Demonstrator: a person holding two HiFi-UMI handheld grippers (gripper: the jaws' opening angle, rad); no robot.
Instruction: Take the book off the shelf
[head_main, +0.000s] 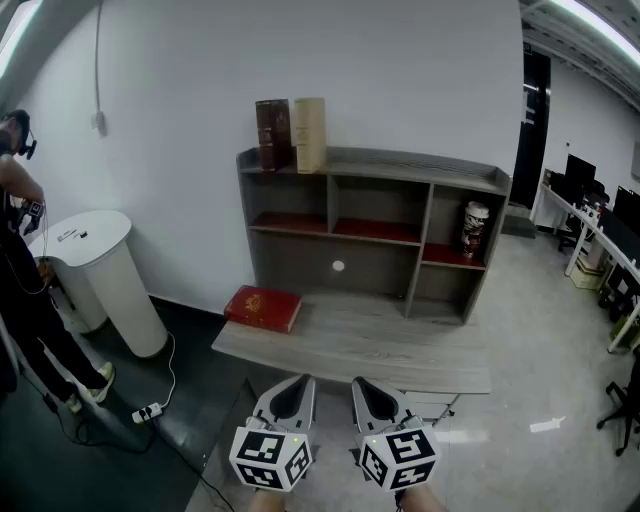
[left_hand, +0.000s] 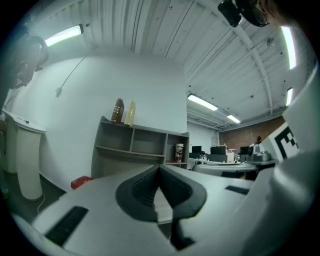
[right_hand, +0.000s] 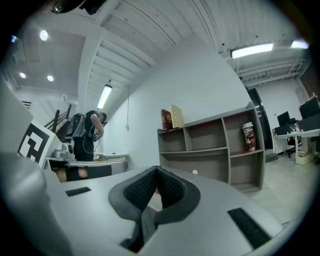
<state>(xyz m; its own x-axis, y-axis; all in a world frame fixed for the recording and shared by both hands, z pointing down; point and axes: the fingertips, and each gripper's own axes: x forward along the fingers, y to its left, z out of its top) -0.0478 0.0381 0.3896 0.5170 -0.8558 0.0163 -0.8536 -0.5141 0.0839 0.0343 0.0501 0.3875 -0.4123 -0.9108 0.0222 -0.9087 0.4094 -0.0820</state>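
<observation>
left tool (head_main: 301, 381): held low at the near edge of the head view, pointed level at the shelf; jaws are pressed together at the tips, nothing pinched (seen clearly in the left gripper view (left_hand: 160, 168)).
right tool (head_main: 358, 381): held just beside the left tool, on its right, also pointed level; jaws are closed tip to tip, nothing between them (right gripper view (right_hand: 158, 168)).
shelf (head_main: 400, 164): grey unit with open compartments and red inner boards, set along the far edge of the worktop, against the white wall.
worktop (head_main: 380, 345): grey wood-look surface, well apart from both tools.
dark book (head_main: 272, 134): stood upright on the shelf's top board, at its left end; not touched by either tool.
cream book (head_main: 310, 134): stood upright on the same top board, touching the dark book on its right side.
red book (head_main: 264, 307): laid flat at the left end of the worktop, in front of the shelf.
can (head_main: 474, 228): stood upright in the upper right compartment, on a red board.
white stand (head_main: 108, 272): round column on the floor, left of the worktop.
power strip (head_main: 148, 411): laid on the dark floor near the white stand, cable attached.
person (head_main: 22, 262): seen at the left edge in dark clothes, beside the white stand.
</observation>
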